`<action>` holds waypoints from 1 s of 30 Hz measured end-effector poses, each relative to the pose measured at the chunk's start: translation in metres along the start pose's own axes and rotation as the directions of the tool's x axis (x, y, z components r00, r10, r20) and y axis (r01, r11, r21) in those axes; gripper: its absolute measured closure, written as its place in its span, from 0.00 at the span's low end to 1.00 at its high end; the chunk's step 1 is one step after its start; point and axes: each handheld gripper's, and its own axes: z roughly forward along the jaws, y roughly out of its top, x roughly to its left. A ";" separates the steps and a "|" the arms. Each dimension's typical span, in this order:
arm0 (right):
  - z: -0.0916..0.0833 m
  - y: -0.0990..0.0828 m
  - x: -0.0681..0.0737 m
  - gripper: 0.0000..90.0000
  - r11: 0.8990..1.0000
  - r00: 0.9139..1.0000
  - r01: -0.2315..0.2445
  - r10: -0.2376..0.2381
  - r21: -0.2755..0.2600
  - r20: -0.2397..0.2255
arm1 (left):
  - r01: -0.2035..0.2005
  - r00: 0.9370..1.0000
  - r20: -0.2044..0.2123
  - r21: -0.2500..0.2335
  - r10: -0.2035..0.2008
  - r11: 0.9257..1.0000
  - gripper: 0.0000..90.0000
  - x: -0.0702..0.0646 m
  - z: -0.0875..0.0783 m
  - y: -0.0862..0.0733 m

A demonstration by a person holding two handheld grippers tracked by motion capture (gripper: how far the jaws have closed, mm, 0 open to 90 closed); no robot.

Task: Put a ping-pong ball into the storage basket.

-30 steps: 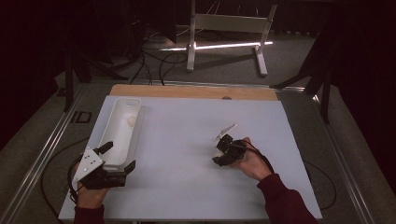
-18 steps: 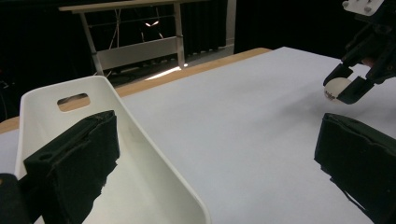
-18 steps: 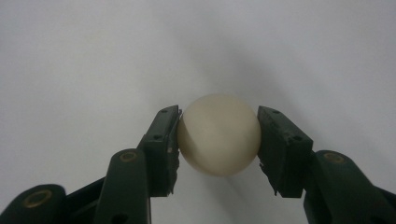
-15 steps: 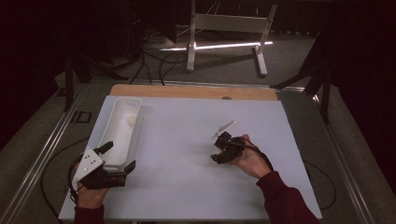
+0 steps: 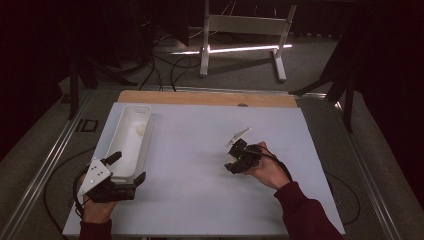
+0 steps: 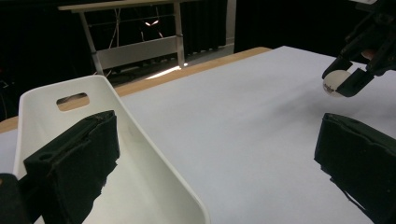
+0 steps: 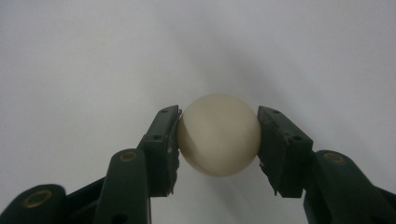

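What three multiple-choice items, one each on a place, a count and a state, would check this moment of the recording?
1. Where is the white tray?
A. on the table's left side
B. on the floor
C. in the person's right hand

2. How many balls lie inside the tray?
A. none
B. one
C. four

3. What is the right gripper doing?
A. standing wide open
B. gripping a cloth
C. clamping a white ball

Answers: 1 A, the high view shows it at the left by the left gripper; 2 B, one small ball lies in it; 3 C, both pads press the ball.
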 end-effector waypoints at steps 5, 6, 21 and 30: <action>-0.002 0.004 0.001 0.56 1.000 1.000 0.013 -0.013 -0.005 0.001 | 0.000 1.000 0.000 0.000 0.000 1.000 0.01 0.000 0.000 0.000; -0.003 0.005 0.002 0.56 1.000 1.000 0.013 -0.013 -0.005 0.001 | 0.000 1.000 -0.001 0.000 0.000 1.000 0.01 0.000 0.000 0.000; -0.009 0.018 0.006 0.56 0.999 0.999 0.031 -0.031 -0.022 0.006 | 0.000 1.000 -0.003 0.001 0.000 1.000 0.01 0.000 0.000 0.000; -0.011 0.024 0.008 0.56 0.999 0.999 0.034 -0.034 -0.024 0.011 | 0.001 1.000 -0.008 0.004 -0.001 1.000 0.01 0.000 0.000 0.000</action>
